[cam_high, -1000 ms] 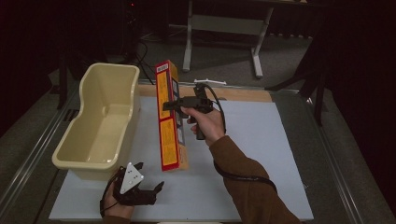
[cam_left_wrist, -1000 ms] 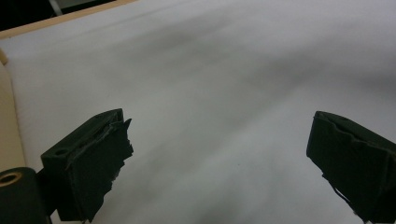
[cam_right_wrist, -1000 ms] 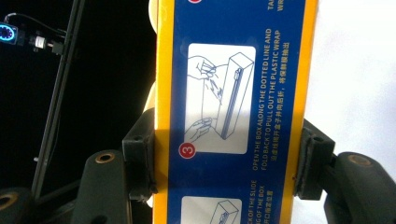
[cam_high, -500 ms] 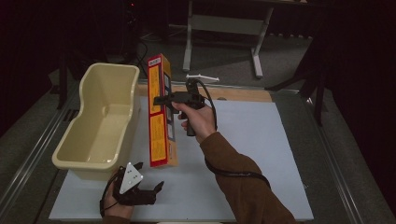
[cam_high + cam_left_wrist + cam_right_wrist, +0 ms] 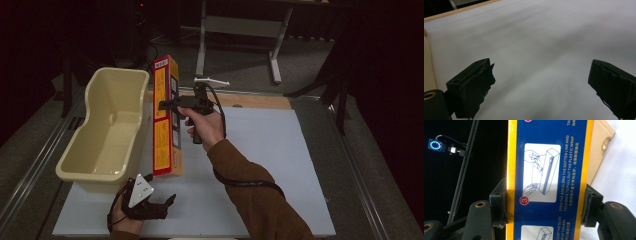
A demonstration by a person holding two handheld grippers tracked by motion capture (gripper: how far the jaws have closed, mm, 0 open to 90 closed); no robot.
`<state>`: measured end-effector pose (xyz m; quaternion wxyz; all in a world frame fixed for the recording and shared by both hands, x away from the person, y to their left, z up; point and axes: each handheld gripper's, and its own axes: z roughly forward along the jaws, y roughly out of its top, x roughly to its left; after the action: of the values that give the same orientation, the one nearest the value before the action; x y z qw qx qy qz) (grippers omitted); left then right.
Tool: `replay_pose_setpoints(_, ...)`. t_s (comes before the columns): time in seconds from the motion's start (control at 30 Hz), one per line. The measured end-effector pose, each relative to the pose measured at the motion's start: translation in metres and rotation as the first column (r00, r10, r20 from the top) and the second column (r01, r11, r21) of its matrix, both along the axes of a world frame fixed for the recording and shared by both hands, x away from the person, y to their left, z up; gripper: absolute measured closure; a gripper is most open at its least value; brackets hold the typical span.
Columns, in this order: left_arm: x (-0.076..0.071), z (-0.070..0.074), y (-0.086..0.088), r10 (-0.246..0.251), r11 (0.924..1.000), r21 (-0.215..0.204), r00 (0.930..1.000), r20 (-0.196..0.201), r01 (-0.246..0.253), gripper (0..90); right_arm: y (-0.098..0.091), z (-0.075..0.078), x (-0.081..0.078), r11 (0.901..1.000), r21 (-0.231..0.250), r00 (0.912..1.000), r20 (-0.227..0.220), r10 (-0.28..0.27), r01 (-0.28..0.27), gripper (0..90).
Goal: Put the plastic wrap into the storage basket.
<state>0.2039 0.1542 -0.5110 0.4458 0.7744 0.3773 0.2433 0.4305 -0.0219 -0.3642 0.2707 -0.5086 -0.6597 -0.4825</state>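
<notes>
**Right gripper clamps the box beside the tub**

The box [image 5: 166, 117], long, red and yellow with a blue instruction face, is held lengthwise just beside the tub [image 5: 107, 132], its near end low over the white sheet [image 5: 280, 165]. The right gripper [image 5: 167, 104] pinches it across its width; in the right gripper view both jaws press flat against the yellow edges of the box [image 5: 550, 177]. The right hand [image 5: 204, 126] grips the handle, a brown sleeve [image 5: 250, 195] trailing back. The cream tub sits at the sheet's left edge. The left gripper [image 5: 167, 202] rests near the sheet's front edge, its jaws spread wide apart over bare sheet [image 5: 544, 45].
</notes>
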Motion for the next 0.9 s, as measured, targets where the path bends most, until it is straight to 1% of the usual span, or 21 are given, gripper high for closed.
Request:
replay_pose_setpoints(0.17,0.000,0.000,0.000,0.005,1.0000,-0.006,1.0000,0.003,-0.005,5.4,0.005,0.001,0.001,0.9999,0.004,0.9999,0.003,-0.011,0.011,38.7)
replay_pose_setpoints(0.33,0.001,0.000,0.000,0.003,1.0000,-0.005,1.0000,0.005,-0.003,5.5,0.013,0.000,0.002,0.9992,0.036,0.9996,-0.022,-0.014,0.015,38.7)
replay_pose_setpoints(0.5,0.000,0.001,0.000,0.006,1.0000,-0.005,0.9999,0.011,-0.006,5.5,0.023,0.000,0.002,0.9992,0.038,0.9996,-0.025,-0.011,0.012,38.7)
replay_pose_setpoints(0.57,0.000,0.001,0.000,0.004,1.0000,-0.004,0.9999,0.012,-0.004,5.5,0.027,0.000,0.003,0.9989,0.045,0.9993,-0.034,-0.015,0.017,38.7)
replay_pose_setpoints(0.63,0.000,0.001,-0.001,0.005,1.0000,-0.004,0.9999,0.014,-0.005,5.5,0.031,0.001,0.004,0.9979,0.060,0.9985,-0.052,-0.019,0.022,38.6)
replay_pose_setpoints(0.7,0.000,0.001,-0.002,0.003,1.0000,0.007,0.9999,0.017,-0.003,5.5,0.034,0.002,0.005,0.9966,0.076,0.9979,-0.059,-0.026,0.030,38.6)
replay_pose_setpoints(0.9,0.000,0.001,-0.002,0.000,1.0000,0.007,0.9998,0.018,0.000,5.5,0.048,0.004,0.006,0.9962,0.079,0.9979,-0.056,-0.032,0.036,38.6)
